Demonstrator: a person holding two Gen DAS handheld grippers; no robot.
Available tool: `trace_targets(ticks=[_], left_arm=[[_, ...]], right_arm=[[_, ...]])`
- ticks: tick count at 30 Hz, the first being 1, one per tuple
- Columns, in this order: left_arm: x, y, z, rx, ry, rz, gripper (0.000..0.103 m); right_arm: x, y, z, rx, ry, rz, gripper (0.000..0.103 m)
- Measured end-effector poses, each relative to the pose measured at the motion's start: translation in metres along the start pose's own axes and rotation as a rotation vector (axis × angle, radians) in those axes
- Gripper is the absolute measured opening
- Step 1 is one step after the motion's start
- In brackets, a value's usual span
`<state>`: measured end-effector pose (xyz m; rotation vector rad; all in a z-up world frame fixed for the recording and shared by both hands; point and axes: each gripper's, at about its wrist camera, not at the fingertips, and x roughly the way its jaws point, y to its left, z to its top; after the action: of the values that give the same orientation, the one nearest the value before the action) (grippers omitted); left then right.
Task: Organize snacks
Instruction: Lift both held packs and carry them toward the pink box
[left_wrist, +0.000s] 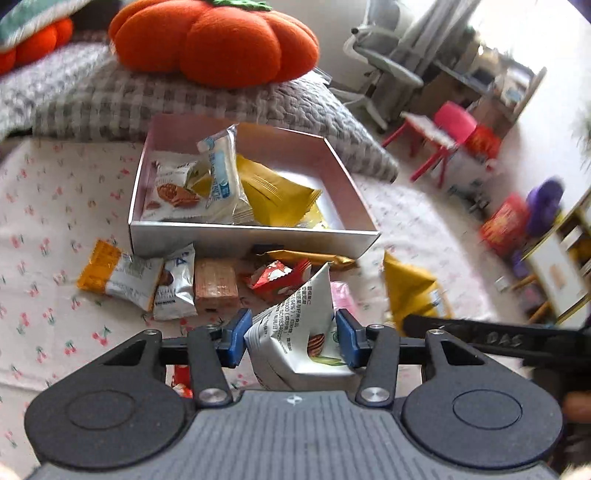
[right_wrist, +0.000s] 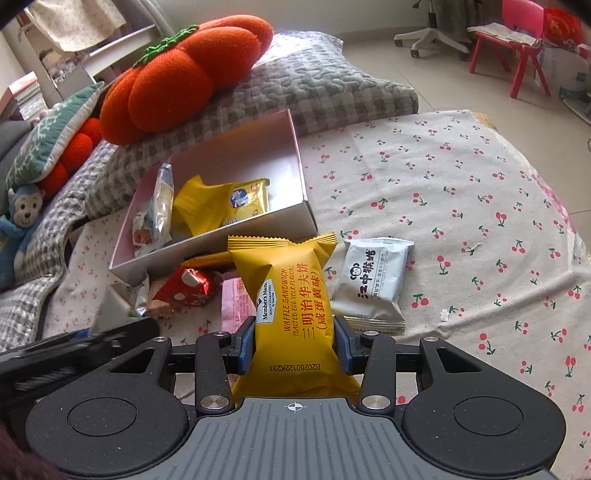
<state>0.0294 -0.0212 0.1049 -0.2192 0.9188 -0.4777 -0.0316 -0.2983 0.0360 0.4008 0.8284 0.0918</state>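
1. We are working on a bed (right_wrist: 461, 177); its cherry-print sheet is carrying everything.
2. The box (left_wrist: 236, 236) is sitting open by the pillows, collecting snacks.
3. Our right claw (right_wrist: 294, 341) is clamping a yellow waffle pack (right_wrist: 291, 295) near the box, likely bound there.
4. Our left claw (left_wrist: 291, 341) is pinching a white packet (left_wrist: 295, 332) above the loose snacks (left_wrist: 177, 280) lying before the box.

An orange pumpkin cushion (right_wrist: 184, 77) rests on a grey checked quilt (right_wrist: 332, 77), above a cherry-print sheet (right_wrist: 461, 206) that covers the bed. A blue monkey plush (right_wrist: 20, 221) sits at the left edge beside a teal patterned pillow (right_wrist: 51, 136). On the tiled floor beyond stand a red child's chair (right_wrist: 517, 44) and a white swivel chair (left_wrist: 384, 62)
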Motion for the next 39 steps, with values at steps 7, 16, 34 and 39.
trace_targets(ticks=[7,16,34,39], left_arm=[[0.003,0.030,0.002,-0.191,0.035,-0.102,0.038],[0.015,0.000,-0.007,-0.099,0.060,-0.034,0.076],[0.020,-0.016,-0.006,-0.031,0.032,0.114,0.030],[0.001,-0.020,0.003,0.032,-0.058,0.160,0.030]], right_arm=[[-0.001,0.005,-0.001,-0.011,0.001,0.014,0.042],[-0.004,0.001,-0.001,0.007,-0.006,0.015,0.041],[-0.013,-0.004,0.005,0.026,-0.045,0.040,0.042],[-0.017,0.002,0.010,0.012,-0.073,0.058,0.042]])
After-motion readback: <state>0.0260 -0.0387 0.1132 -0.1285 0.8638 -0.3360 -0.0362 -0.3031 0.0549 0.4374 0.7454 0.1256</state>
